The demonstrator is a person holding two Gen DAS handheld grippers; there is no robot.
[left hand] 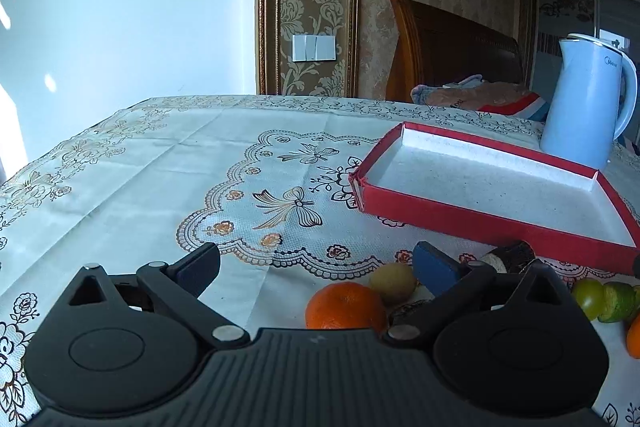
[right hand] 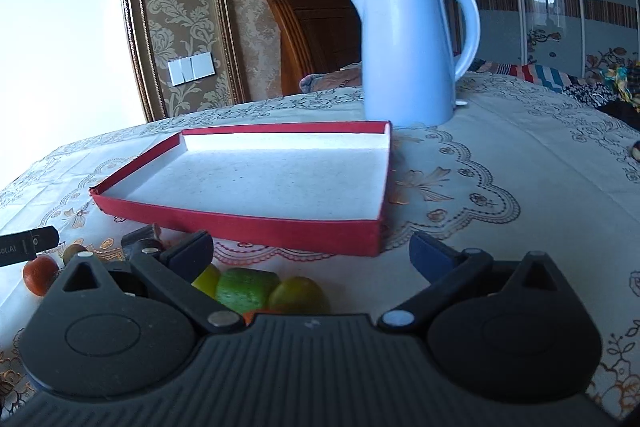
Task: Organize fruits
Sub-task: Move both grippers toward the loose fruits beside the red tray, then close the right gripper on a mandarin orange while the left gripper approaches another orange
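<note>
A shallow red box [left hand: 480, 223] [right hand: 248, 225] with a white inside lies empty on the patterned tablecloth. In front of it lie fruits: an orange mandarin [left hand: 345, 307] [right hand: 39, 274], a small brown kiwi-like fruit [left hand: 393, 282] [right hand: 73, 253], a dark cut piece [left hand: 510, 255] [right hand: 140, 237], a green lime piece [left hand: 618, 301] [right hand: 246, 287] and yellow-green fruits [left hand: 588, 297] [right hand: 298, 294]. My left gripper [left hand: 318, 265] is open just above the mandarin and the brown fruit. My right gripper [right hand: 312, 254] is open over the green and yellow fruits, holding nothing.
A pale blue electric kettle [left hand: 586, 103] [right hand: 412, 51] stands behind the box at the far right. A wooden headboard [left hand: 448, 43] and bedding lie beyond the table edge. The tablecloth [left hand: 180, 163] stretches bare to the left. The left gripper's body [right hand: 24, 247] shows in the right wrist view.
</note>
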